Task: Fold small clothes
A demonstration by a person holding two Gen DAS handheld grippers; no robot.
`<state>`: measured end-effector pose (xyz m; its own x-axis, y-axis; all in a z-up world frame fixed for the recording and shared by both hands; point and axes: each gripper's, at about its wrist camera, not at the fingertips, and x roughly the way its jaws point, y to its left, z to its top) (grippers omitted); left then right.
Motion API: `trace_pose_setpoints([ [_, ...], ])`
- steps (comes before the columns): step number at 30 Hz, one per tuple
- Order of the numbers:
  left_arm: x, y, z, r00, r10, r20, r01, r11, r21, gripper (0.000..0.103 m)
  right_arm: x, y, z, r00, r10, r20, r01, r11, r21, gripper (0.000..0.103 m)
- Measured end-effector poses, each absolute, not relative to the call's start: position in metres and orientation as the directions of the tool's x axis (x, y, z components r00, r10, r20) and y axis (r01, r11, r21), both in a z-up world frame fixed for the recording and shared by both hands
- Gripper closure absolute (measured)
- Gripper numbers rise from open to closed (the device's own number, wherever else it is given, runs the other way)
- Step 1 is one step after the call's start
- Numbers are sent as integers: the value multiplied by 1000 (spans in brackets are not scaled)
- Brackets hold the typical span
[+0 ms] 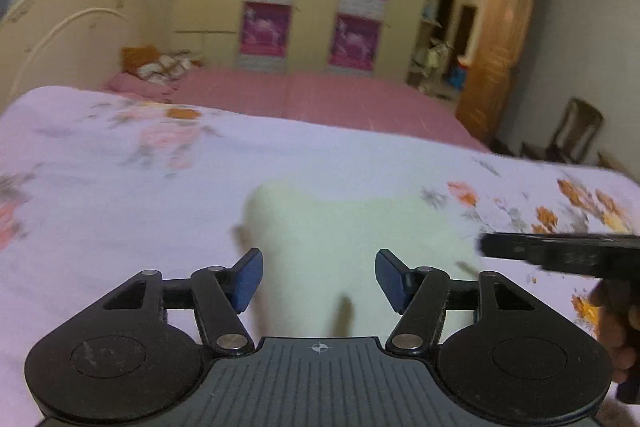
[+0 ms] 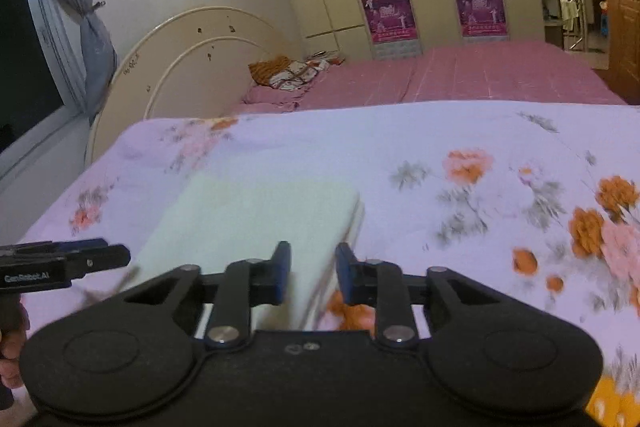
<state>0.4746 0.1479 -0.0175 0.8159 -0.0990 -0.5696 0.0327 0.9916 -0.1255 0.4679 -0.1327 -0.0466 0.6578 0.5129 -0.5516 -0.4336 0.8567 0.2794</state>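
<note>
Fingers [image 1: 256, 279] of left gripper [image 1: 319, 279] apart over folded cloth [image 1: 340, 227], right gripper [image 2: 310, 273] narrowly parted, both angled down.

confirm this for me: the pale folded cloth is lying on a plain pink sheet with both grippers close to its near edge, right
Not quite. The pale folded cloth lies on a lilac sheet printed with flowers; the plain pink sheet covers the bed behind it. The right wrist view shows this best. The rest holds: the left gripper and the right gripper are both close to its near edge.
</note>
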Motion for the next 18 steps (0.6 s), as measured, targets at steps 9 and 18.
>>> trace_pose_setpoints([
  [9, 513, 131, -48, 776, -93, -623, 43, 995, -95, 41, 502, -96, -77, 582, 479, -658, -491, 851, 185, 86],
  [18, 399, 159, -36, 816, -64, -575, -54, 981, -185, 41, 423, -141, -45, 554, 549, -626, -503, 820, 273, 82],
])
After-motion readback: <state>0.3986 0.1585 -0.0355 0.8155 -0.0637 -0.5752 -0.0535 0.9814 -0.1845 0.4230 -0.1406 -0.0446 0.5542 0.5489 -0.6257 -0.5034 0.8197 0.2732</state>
